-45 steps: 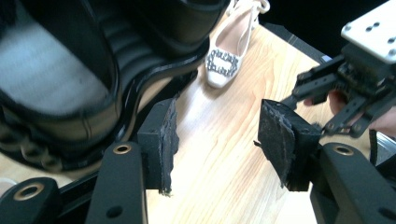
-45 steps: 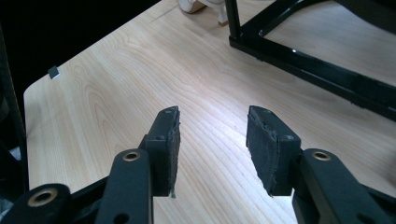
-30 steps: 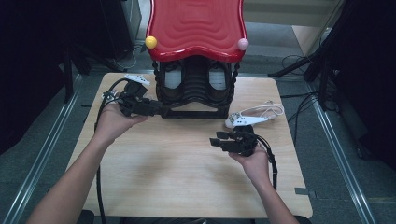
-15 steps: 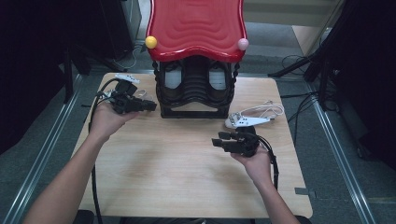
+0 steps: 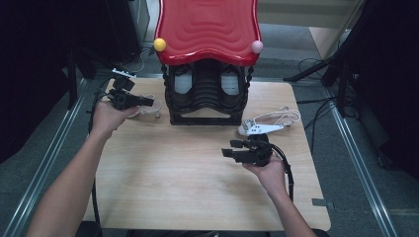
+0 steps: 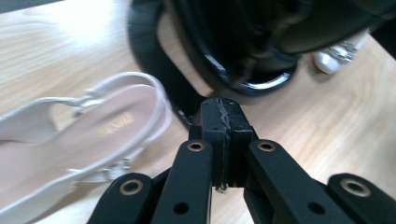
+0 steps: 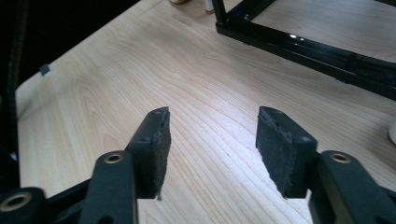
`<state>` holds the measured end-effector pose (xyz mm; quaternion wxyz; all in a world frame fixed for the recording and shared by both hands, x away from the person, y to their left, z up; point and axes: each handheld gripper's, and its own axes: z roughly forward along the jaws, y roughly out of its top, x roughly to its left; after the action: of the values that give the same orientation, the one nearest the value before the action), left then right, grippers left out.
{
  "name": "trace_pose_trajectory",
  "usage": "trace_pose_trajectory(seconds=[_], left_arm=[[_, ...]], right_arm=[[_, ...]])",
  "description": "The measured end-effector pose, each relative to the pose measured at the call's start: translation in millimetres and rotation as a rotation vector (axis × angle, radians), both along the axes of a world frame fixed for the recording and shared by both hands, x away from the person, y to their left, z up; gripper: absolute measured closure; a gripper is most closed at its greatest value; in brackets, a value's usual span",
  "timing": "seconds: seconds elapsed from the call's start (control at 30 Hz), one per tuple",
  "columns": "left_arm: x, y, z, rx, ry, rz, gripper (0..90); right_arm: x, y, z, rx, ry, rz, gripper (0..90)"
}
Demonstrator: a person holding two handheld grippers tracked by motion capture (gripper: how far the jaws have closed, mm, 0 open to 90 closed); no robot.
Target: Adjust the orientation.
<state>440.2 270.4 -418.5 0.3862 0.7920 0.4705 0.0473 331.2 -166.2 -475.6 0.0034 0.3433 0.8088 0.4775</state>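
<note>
Now the left gripper, jaws pressed together on nothing, hovers just over the white sandal at the far left beside the black rack; the right gripper waits wide open over bare table; next, likely, open and grasp that sandal.

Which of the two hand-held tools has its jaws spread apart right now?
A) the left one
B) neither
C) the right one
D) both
C: the right tool shows bare table between its pads, while the left tool has its pads pressed together beside the white sandal.
</note>
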Motion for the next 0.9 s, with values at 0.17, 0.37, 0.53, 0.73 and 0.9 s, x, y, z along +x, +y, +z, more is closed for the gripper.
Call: trace_pose_trajectory(seconds=[0.17,0.37,0.53,0.73,0.9], left_arm=[[8.8,6.4,-1.8,-0.003,0.003,0.031,89.8],[21.1,13.6,-9.6,-0.006,0.023,0.079,89.9],[30.1,15.2,-23.0,0.005,0.039,0.102,89.8],[31.7,18.9,-45.3,0.011,0.079,0.126,89.9],[27.2,20.8,-53.6,0.006,0.089,0.129,89.9]], right_arm=[[-0.7,-2.2,-1.1,-0.004,-0.007,-0.003,39.6],[-3.8,-7.0,-3.4,-0.011,-0.007,-0.016,38.7],[-6.3,-10.4,-5.2,-0.015,-0.010,-0.027,38.6],[-7.8,-14.5,-5.8,-0.014,-0.005,-0.043,38.6],[-6.6,-14.2,-7.2,-0.017,0.000,-0.047,38.8]])
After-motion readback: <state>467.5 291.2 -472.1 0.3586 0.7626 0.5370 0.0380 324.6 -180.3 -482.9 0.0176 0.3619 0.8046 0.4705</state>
